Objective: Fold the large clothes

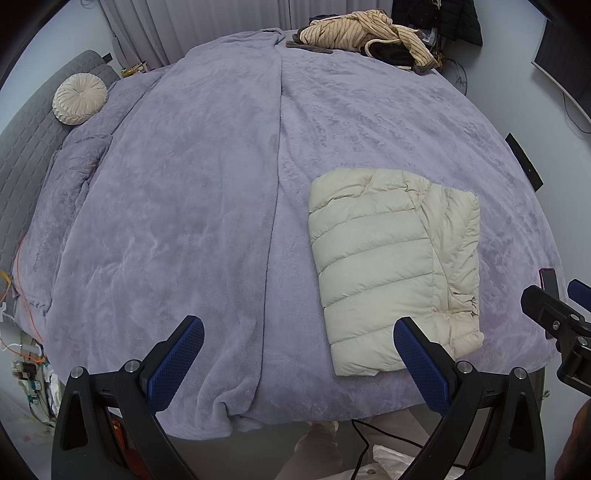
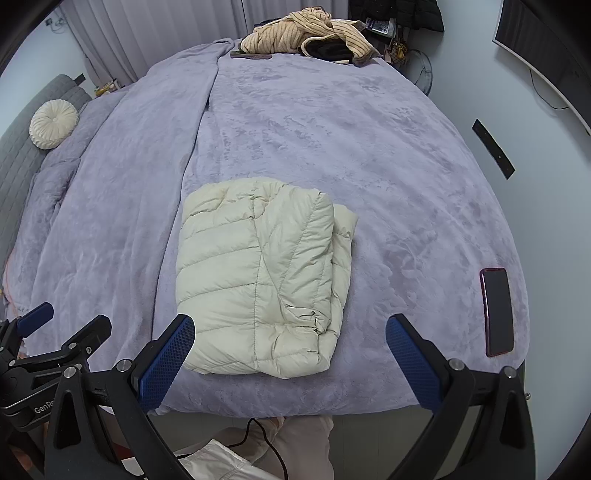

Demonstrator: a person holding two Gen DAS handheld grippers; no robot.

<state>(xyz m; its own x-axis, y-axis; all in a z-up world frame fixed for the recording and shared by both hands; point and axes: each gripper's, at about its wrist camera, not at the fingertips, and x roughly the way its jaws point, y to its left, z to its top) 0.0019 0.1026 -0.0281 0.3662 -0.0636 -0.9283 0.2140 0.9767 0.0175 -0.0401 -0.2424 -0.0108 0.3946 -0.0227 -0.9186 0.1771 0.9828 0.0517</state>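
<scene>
A cream quilted puffer jacket (image 1: 391, 266) (image 2: 262, 273) lies folded into a compact rectangle on the purple blanket (image 1: 184, 206) (image 2: 388, 166), near the bed's front edge. My left gripper (image 1: 298, 334) hangs open over the front edge, left of the jacket, its right finger (image 1: 421, 365) in front of the jacket's near corner. My right gripper (image 2: 290, 332) is open too, held just before the jacket's near end, nothing between its blue pads. Each gripper shows at the edge of the other's view.
A phone (image 2: 498, 312) with a red case lies on the blanket at the right. A heap of striped beige clothes (image 1: 365, 35) (image 2: 306, 35) sits at the far edge. A round cream cushion (image 1: 79, 98) rests by the grey headboard (image 1: 26, 147). A black cable (image 2: 266, 439) runs on the floor.
</scene>
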